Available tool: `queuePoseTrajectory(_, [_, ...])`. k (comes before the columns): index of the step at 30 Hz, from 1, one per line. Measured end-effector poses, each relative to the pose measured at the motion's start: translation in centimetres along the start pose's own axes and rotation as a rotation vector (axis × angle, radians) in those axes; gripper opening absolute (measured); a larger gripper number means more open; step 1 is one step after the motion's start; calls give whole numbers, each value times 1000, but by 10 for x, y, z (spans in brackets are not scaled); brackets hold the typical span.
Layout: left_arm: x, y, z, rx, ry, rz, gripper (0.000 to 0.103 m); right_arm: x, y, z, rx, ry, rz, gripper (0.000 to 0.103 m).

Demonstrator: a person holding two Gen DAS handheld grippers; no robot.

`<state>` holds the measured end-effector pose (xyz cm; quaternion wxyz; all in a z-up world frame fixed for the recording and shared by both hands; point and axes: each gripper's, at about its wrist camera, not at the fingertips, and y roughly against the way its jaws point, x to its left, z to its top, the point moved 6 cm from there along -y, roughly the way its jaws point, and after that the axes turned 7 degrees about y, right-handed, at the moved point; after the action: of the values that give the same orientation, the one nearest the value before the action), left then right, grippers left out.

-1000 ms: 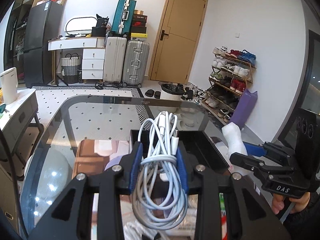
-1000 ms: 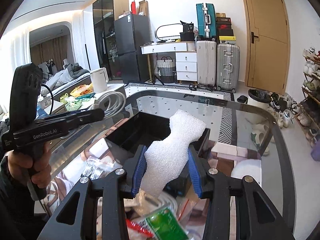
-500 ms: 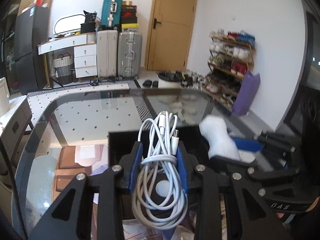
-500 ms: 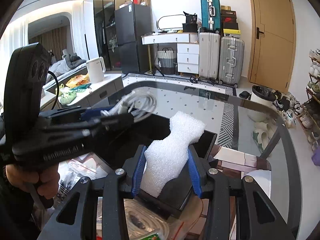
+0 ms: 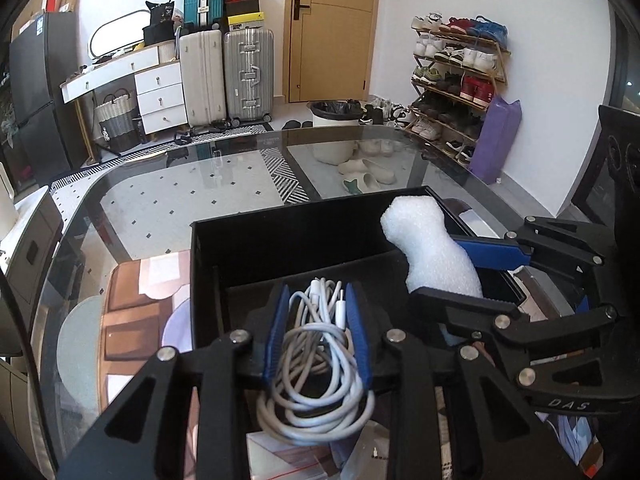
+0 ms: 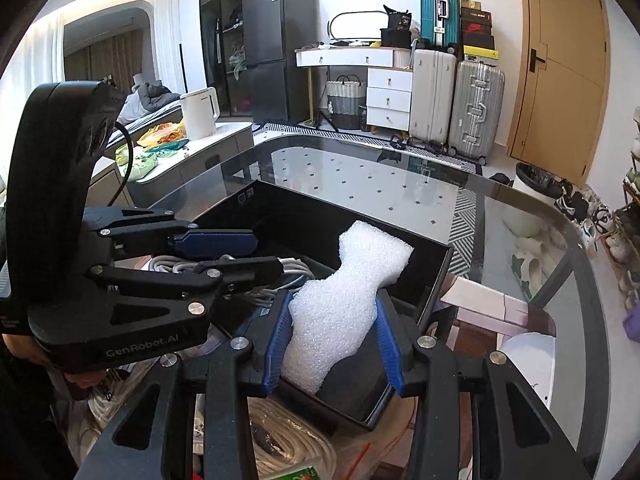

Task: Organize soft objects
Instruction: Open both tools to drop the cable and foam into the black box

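My left tool (image 5: 318,330) at lower centre, jaws closing on the white cable bundle (image 5: 316,364), my right tool (image 6: 332,340) clamped on the white foam piece (image 6: 344,300), both over the black box (image 5: 288,240), glass tabletop (image 5: 180,204) beyond, suitcases (image 5: 228,76) far upper centre.

Between the left gripper (image 5: 318,330)'s blue pads sits a white and pale grey cable bundle (image 5: 316,364), the right gripper (image 6: 332,340)'s blue pads flank a white foam piece (image 6: 340,308), and ahead lies a black box (image 5: 288,236) on smoky glass table (image 5: 180,200).
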<state>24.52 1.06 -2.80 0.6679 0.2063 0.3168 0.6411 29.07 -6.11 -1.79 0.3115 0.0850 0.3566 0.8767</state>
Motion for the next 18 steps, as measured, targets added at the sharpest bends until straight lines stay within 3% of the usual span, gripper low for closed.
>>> queuePoseTrajectory(6, [-2, 8, -7, 10, -9, -12, 28, 6, 8, -7, 12, 13, 10, 41])
queuePoseTrajectory(7, [-2, 9, -7, 11, -11, -15, 29, 7, 9, -8, 10, 18, 7, 43])
queuePoseTrajectory(8, [-1, 10, -7, 11, -10, -18, 30, 8, 12, -9, -1, 27, -7, 53])
queuePoseTrajectory(9, [-2, 12, -6, 6, -8, -22, 34, 8, 18, -8, -25, 39, -33, 59])
queuePoseTrajectory(11, [0, 20, -3, -20, -1, -25, 49, 7, 31, -4, -69, 41, -75, 86])
queuePoseTrajectory(12, [1, 26, -3, -36, 6, -21, 57, 6, 38, -3, -85, 33, -86, 87])
queuePoseTrajectory(15, [5, 44, -1, -69, 23, -16, 57, 1, 54, -5, -96, -2, -103, 94])
queuePoseTrajectory(16, [6, 49, -2, -77, 27, -13, 62, -1, 59, -7, -96, -14, -109, 98])
queuePoseTrajectory(17, [8, 56, -3, -90, 34, -7, 72, -2, 63, -8, -95, -23, -114, 101])
queuePoseTrajectory(18, [11, 62, -3, -101, 40, -2, 97, -3, 68, -11, -93, -35, -121, 102])
